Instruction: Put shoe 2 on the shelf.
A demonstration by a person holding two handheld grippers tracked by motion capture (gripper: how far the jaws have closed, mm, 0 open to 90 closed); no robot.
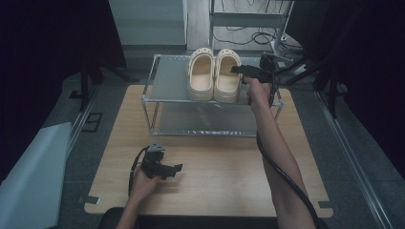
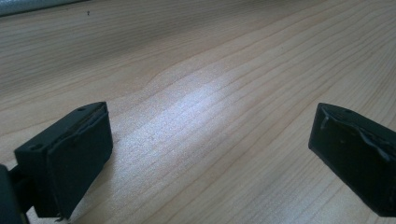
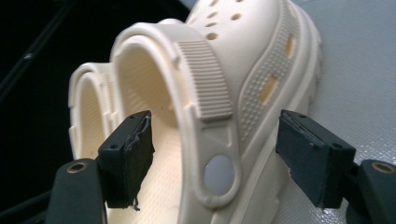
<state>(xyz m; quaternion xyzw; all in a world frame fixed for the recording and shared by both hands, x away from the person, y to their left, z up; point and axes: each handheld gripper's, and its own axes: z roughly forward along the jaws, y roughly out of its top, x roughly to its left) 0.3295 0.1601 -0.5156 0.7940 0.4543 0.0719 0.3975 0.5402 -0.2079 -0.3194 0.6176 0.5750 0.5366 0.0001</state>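
Observation:
A pair of cream clogs stands side by side on the top shelf of a metal rack (image 1: pixel 167 86), the left clog (image 1: pixel 200 76) beside the right clog (image 1: pixel 228 76). My right gripper (image 1: pixel 237 70) reaches the right clog from the right. In the right gripper view its jaws (image 3: pixel 217 140) straddle the side wall and strap rivet of the right clog (image 3: pixel 243 60), one jaw inside the shoe and one outside, with gaps at both pads. The left clog (image 3: pixel 88 107) lies behind. My left gripper (image 1: pixel 177 168) rests open on the wooden table (image 2: pixel 187 56), nothing between its jaws (image 2: pixel 210 135).
The rack has a lower shelf (image 1: pixel 205 119) with nothing on it and stands at the far half of the table (image 1: pixel 215 167). A pale sheet (image 1: pixel 28 176) lies off the table's left side. A metal frame with cables (image 1: pixel 248 19) is behind the rack.

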